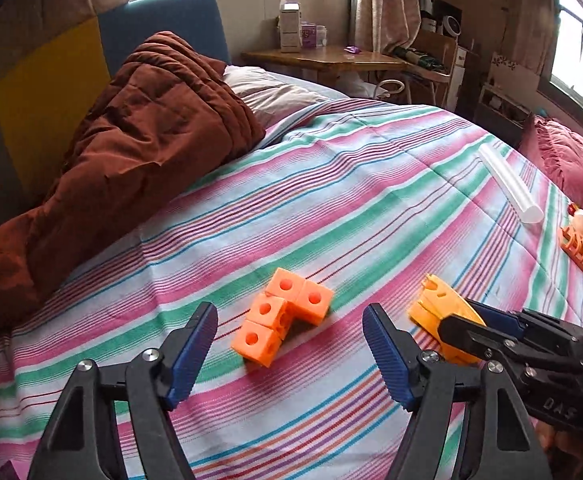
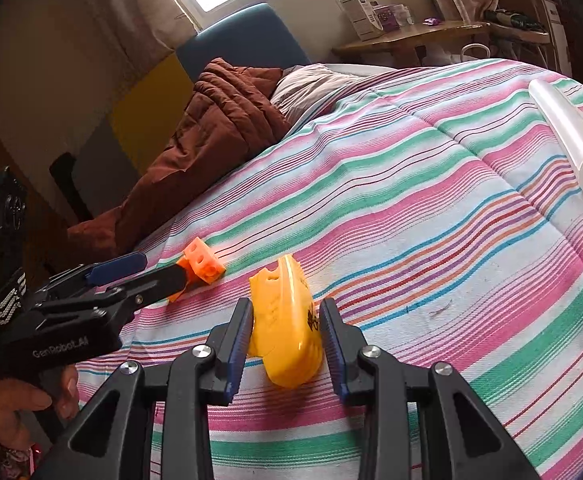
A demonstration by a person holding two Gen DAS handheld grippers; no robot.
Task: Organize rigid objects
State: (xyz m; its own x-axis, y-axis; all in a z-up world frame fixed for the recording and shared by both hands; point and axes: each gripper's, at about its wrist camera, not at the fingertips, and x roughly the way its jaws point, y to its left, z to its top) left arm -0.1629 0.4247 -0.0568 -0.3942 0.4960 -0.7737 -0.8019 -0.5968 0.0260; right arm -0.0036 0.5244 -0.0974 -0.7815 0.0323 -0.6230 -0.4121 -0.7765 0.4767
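Observation:
An orange piece of joined cubes with round holes (image 1: 281, 316) lies on the striped bedspread (image 1: 331, 184). My left gripper (image 1: 291, 344) is open, its blue pads either side of the piece's near end without touching it. A yellow plastic shell (image 2: 287, 320) lies on the spread between the blue pads of my right gripper (image 2: 287, 334); the left pad touches it and the right pad stands slightly clear. The shell also shows in the left wrist view (image 1: 439, 312), partly hidden by the right gripper. The cube piece shows in the right wrist view (image 2: 203, 264).
A white tube (image 1: 509, 184) lies on the spread at the right. An orange ribbed part (image 1: 577, 248) and small items sit at the far right edge. A brown quilt (image 1: 131, 152) is heaped at the left. A wooden desk (image 1: 331, 58) stands behind the bed.

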